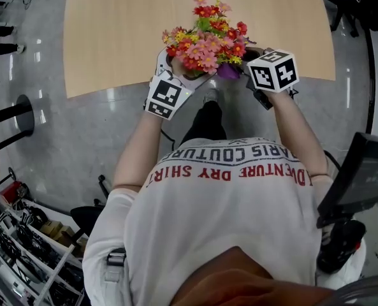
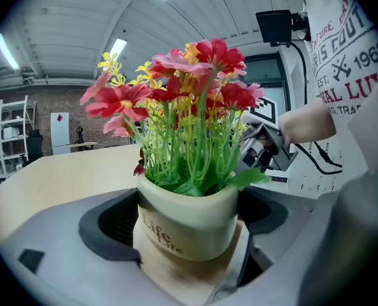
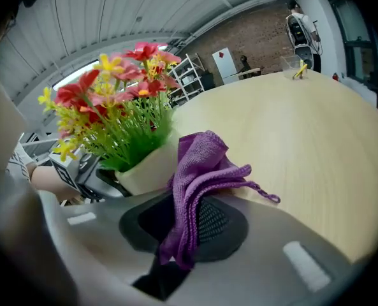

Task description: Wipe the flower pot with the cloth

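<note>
The left gripper (image 1: 178, 73) squeezes the flower pot (image 2: 185, 225) tight, likely to steady it, while the right gripper (image 1: 247, 62) pinches the purple cloth (image 3: 198, 171) against the pot's 3 o'clock side.

flowers (image 1: 208, 40) hide flower pot (image 2: 187, 225) overhead, cloth (image 1: 228, 71) half-covered

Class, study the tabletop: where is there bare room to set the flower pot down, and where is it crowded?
Free: nearly all the wooden table, left of, right of and beyond the flower pot. Crowded: the near edge, where the left tool grips the pot and the right tool holds the purple cloth beside it.
</note>
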